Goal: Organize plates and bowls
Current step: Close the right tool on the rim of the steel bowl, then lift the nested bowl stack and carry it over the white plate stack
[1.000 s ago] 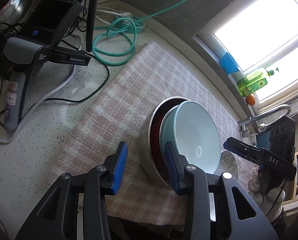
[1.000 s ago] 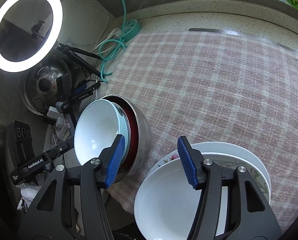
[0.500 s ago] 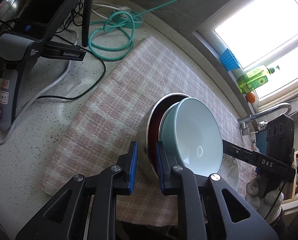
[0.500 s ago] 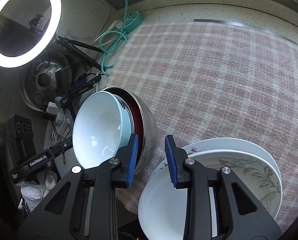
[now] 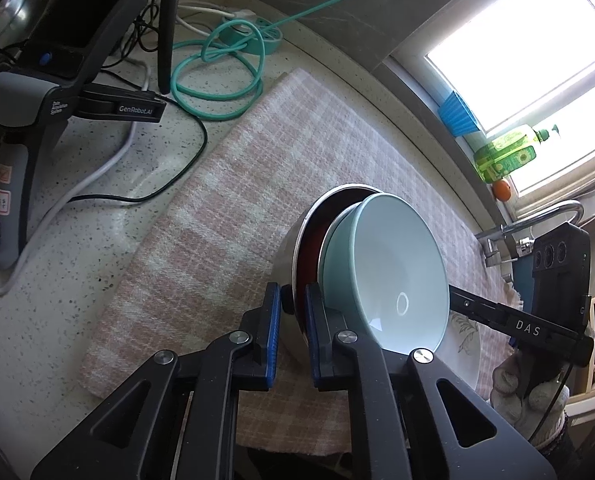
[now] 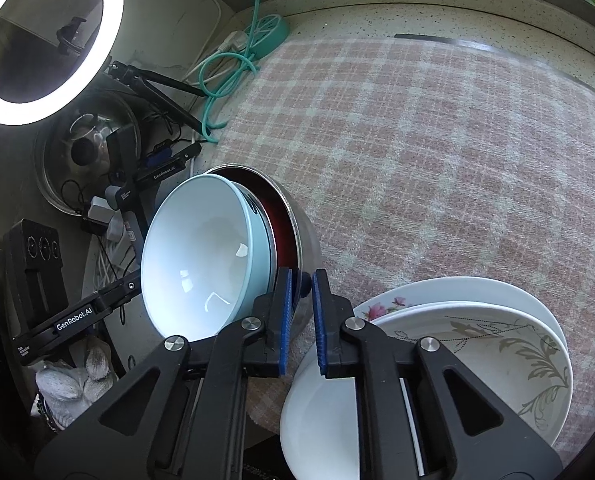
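Both grippers are clamping the steel bowl [image 5: 297, 236] rim: the left gripper [image 5: 292, 332] and right gripper [image 6: 300, 316] are each pinching it. The nested pale blue bowl [image 6: 201, 256] is tilting inside, at the checked cloth's [image 6: 437, 140] near edge, beside the stacked plates [image 6: 477, 344].

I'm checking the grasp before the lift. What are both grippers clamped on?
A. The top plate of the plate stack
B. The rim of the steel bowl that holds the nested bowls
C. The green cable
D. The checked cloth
B: the left gripper and the right gripper each pinch the rim of the steel bowl, with the light blue bowl nested inside.
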The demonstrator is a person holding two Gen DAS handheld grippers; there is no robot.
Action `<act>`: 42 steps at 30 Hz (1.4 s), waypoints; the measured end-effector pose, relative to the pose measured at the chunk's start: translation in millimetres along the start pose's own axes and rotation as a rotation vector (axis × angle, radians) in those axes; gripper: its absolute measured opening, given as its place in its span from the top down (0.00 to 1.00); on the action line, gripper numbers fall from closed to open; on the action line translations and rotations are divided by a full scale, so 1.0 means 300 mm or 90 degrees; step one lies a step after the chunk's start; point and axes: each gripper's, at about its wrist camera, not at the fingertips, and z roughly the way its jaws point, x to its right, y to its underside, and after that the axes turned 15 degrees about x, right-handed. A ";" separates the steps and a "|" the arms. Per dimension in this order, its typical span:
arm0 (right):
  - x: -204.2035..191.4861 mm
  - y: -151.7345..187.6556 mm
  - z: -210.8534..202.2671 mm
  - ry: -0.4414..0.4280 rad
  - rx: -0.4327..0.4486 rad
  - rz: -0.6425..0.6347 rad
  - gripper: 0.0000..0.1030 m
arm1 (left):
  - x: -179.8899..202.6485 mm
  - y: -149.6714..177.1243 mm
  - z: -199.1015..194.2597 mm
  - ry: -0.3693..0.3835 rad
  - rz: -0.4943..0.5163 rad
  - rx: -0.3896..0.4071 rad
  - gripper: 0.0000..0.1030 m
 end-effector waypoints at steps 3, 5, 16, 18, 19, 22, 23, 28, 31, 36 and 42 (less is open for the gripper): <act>-0.004 0.002 -0.005 0.004 0.004 -0.002 0.90 | 0.000 0.000 -0.001 0.000 0.003 -0.002 0.90; -0.007 0.004 -0.008 0.007 0.007 -0.005 0.90 | 0.003 -0.001 -0.001 0.001 0.006 -0.002 0.90; -0.024 0.006 -0.047 0.017 0.032 -0.006 0.90 | 0.027 -0.012 -0.009 0.003 0.034 0.001 0.90; -0.025 0.010 -0.044 0.021 0.032 -0.007 0.90 | 0.028 -0.010 -0.007 0.001 0.039 0.000 0.90; -0.026 0.012 -0.044 0.023 0.033 -0.006 0.90 | 0.026 -0.008 -0.005 0.001 0.040 0.000 0.90; -0.037 0.019 -0.056 0.024 0.044 -0.013 0.90 | 0.025 -0.003 -0.010 -0.001 0.043 0.001 0.90; -0.041 0.019 -0.060 0.023 0.046 -0.016 0.90 | 0.025 -0.002 -0.013 -0.001 0.043 0.002 0.90; -0.063 0.015 -0.098 0.018 0.057 -0.023 0.90 | 0.039 -0.008 -0.045 0.003 0.048 0.015 0.90; -0.079 0.010 -0.133 0.014 0.069 -0.028 0.90 | 0.057 -0.016 -0.071 0.010 0.052 0.027 0.90; -0.090 0.002 -0.205 0.012 0.094 -0.036 0.90 | 0.107 -0.029 -0.105 0.020 0.072 0.046 0.90; -0.086 -0.004 -0.159 0.048 0.105 -0.067 0.90 | 0.131 -0.018 -0.011 -0.025 0.114 0.056 0.90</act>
